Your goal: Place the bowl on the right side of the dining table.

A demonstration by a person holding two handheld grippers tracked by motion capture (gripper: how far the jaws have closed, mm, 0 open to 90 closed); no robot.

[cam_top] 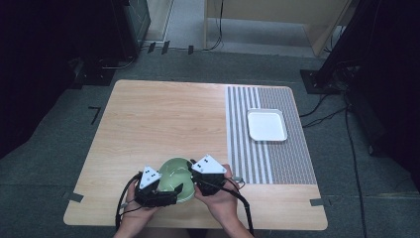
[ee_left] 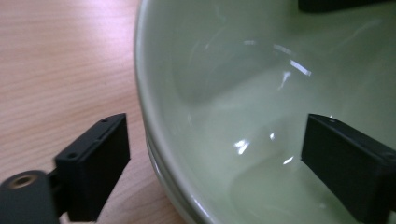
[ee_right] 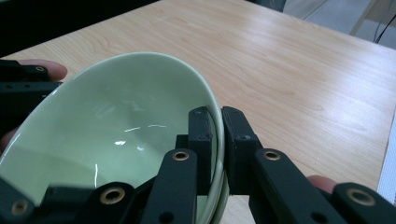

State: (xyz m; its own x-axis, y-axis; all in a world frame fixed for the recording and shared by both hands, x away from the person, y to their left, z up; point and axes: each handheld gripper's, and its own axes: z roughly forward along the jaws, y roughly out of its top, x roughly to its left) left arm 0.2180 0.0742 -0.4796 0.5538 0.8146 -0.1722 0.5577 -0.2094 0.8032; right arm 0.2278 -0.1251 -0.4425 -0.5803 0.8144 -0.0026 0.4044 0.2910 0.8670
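A pale green bowl point(cam_top: 173, 174) sits near the front edge of the wooden table point(cam_top: 163, 119), between the person's two hands. My right gripper point(ee_right: 218, 144) is shut on the bowl's point(ee_right: 116, 126) right rim, with one jaw inside and one outside. My left gripper point(ee_left: 217, 140) straddles the left rim of the bowl point(ee_left: 261, 116). Its jaws stand wide apart, one outside over the wood and one inside, and neither pad touches the wall. In the high view the left gripper point(cam_top: 171, 192) and the right gripper point(cam_top: 196, 179) flank the bowl.
A white square tray point(cam_top: 266, 125) rests on a striped grey mat point(cam_top: 247, 148) at the table's right side. Cables trail from both grippers toward the front edge. Dark stands and cables ring the table on the floor.
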